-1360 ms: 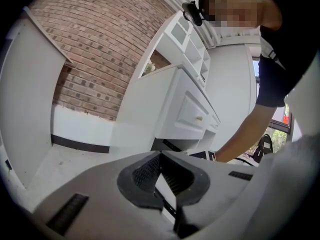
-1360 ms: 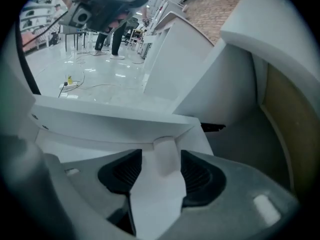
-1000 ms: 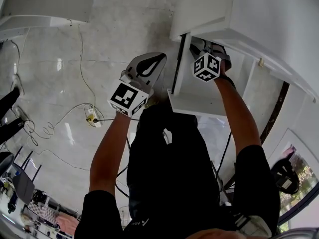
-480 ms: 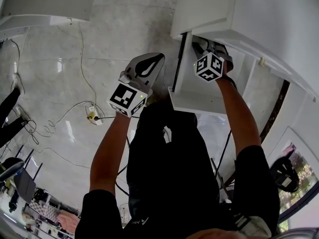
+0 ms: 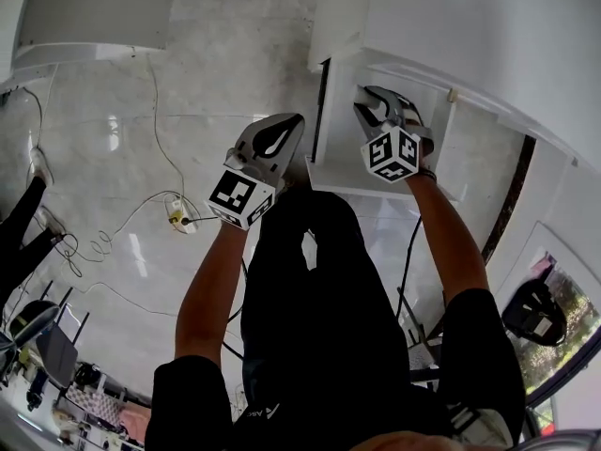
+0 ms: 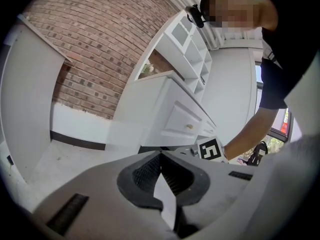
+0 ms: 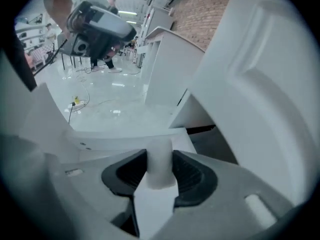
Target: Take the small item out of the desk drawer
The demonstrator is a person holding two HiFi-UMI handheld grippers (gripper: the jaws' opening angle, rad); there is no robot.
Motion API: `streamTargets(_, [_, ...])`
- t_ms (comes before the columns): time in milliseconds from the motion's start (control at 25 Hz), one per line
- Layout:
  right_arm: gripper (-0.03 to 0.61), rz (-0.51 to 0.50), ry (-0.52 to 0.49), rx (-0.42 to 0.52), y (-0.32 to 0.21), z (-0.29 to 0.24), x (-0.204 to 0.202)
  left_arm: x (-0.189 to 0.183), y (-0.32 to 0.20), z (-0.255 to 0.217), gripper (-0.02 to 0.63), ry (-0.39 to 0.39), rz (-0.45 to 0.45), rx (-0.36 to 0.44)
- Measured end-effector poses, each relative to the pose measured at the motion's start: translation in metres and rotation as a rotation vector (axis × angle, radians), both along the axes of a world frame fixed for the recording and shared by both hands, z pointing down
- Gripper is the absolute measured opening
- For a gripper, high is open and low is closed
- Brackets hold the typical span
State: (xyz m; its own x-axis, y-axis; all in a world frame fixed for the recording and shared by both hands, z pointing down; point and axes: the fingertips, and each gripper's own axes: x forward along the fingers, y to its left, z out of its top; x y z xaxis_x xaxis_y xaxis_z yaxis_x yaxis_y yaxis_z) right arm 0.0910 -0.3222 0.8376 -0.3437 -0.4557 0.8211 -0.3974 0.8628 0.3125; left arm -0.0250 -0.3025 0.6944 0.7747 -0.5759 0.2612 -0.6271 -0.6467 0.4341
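The white desk drawer [image 5: 340,139] stands pulled open below the desk top. My right gripper [image 5: 364,100] hovers over the drawer's inside, marker cube toward me. In the right gripper view my right gripper [image 7: 160,156] is shut on a small white cylinder [image 7: 160,173], which stands upright between the dark pads. In the head view the gripper hides the cylinder. My left gripper [image 5: 289,122] hangs just left of the drawer's front, above the floor. Its pads meet in the left gripper view and my left gripper [image 6: 160,155] holds nothing.
The white desk [image 5: 488,36] fills the upper right, and another white unit [image 5: 94,17] sits at the upper left. Cables and a power strip [image 5: 175,220] lie on the pale floor. White cabinets [image 6: 182,121] and a brick wall [image 6: 100,39] lie beyond the left gripper.
My right gripper has drawn back from deep under the desk top and now shows its jaws over the drawer. The left gripper has only drifted slightly.
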Motion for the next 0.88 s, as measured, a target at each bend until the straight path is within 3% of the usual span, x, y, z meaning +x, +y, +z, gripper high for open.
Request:
streamTargets(200, [0.163, 0.046, -0.143, 0.036, 0.022, -0.088, -0.005, 0.014, 0.011, -0.049, -0.002, 0.019, 0.011, 0.001])
streamTargets(480, [0.163, 0.173, -0.459, 0.12, 0.024, -0.252, -0.003, 0.031, 0.009, -0.159, -0.002, 0.059, -0.039, 0.054])
streamTargets(720, [0.163, 0.323, -0.8, 0.174, 0.029, -0.395, 0.004, 0.045, 0.014, -0.27, -0.002, 0.071, -0.034, 0.151])
streamTargets(880, [0.164, 0.351, -0.958, 0.24, 0.042, -0.476, 0.012, 0.042, 0.021, -0.34, -0.002, 0.061, -0.013, 0.232])
